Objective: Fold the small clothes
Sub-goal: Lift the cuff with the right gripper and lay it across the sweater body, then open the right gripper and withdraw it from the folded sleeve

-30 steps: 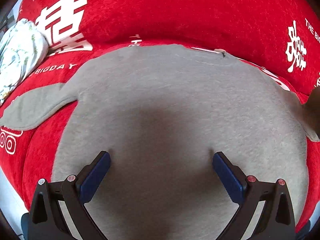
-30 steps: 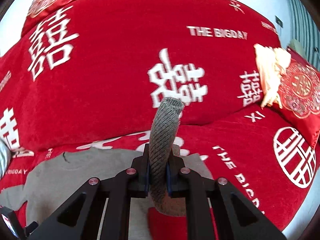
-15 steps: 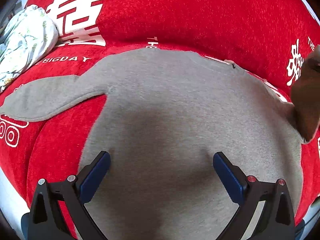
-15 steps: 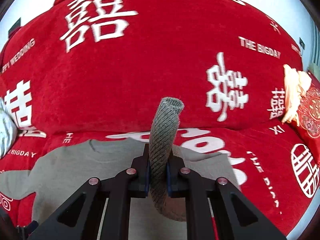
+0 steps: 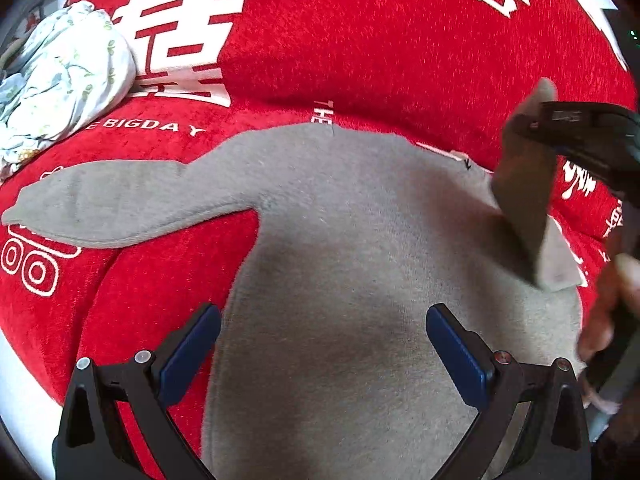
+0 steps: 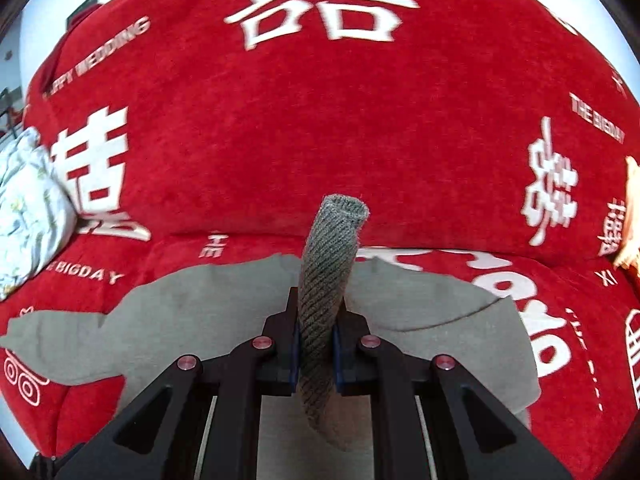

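Two tools show in the pictures. In the left wrist view, the left tool (image 5: 322,354) sits at the bottom of the frame with its blue-padded fingers (image 5: 192,346) spread wide, nothing between them, hovering over a grey sweater (image 5: 340,264). That sweater fills the middle of the frame: soft, fuzzy knit, lying flat on a red velvety sofa cover (image 5: 360,48) printed with large white characters and small capital lettering. One sleeve (image 5: 120,204) stretches flat toward the left edge, tapering to a rounded cuff. At the upper left a crumpled pale cloth with a small leafy print (image 5: 60,80) rests on the cover, well apart from the sleeve. Near the right edge the other sleeve (image 5: 524,196) rises off the body, held in the black right tool, with part of a hand (image 5: 612,304) blurred below it.

In the right wrist view, the right tool (image 6: 316,344) is pressed together on that sleeve (image 6: 326,300), which stands as a ribbed, tube-like roll above the pads, its open cuff at the centre of the frame. Behind it the sweater's body (image 6: 440,344) lies across the lower half
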The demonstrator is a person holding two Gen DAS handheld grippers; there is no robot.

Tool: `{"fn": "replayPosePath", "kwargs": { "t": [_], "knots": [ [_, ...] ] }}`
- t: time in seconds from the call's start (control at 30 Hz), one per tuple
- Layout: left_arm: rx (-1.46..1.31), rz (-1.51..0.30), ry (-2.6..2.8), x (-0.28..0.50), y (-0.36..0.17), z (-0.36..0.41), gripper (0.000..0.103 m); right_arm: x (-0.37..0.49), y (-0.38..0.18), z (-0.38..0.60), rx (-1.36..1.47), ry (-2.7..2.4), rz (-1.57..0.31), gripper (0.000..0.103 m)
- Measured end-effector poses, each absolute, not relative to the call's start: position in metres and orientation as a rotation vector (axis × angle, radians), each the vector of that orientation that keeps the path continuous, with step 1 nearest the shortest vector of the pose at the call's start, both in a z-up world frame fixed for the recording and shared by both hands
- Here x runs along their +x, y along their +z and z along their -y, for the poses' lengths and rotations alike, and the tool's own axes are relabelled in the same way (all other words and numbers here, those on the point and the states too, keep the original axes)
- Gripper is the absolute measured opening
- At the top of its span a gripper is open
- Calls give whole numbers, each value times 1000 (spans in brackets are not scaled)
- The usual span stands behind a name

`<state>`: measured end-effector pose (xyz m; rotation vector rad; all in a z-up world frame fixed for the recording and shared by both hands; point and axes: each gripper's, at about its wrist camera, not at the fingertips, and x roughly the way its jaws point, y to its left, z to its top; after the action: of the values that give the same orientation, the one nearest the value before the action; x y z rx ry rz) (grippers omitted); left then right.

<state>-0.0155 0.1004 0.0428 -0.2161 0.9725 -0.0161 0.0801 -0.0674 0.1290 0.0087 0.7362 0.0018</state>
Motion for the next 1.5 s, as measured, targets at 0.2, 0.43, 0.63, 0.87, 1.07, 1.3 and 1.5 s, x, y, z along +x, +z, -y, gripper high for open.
{"fn": "replayPosePath", "kwargs": {
  "t": [0.2, 0.43, 0.63, 0.87, 1.07, 1.3, 1.5],
  "knots": [
    [-243, -939, 2, -28, 50, -118, 103, 83, 120, 34, -22, 63, -754, 13],
    [-278, -954, 32, -32, 43, -136, 103, 80, 98, 8, -40, 122, -801, 13],
    [-297, -955, 51, -34, 39, -146, 103, 76, 75, -11, -63, 168, -841, 13],
    [-303, -958, 65, -35, 38, -150, 103, 86, 53, -22, -68, 170, -892, 14],
    [-315, -955, 80, -37, 38, -155, 103, 90, 39, -26, -4, 251, -943, 33],
    [-316, -940, 93, -35, 46, -152, 103, 73, 71, -10, 11, 311, -835, 76],
    [-283, -950, 66, -27, 48, -131, 103, 80, 75, 90, -26, -45, -842, 80]
  ]
}}
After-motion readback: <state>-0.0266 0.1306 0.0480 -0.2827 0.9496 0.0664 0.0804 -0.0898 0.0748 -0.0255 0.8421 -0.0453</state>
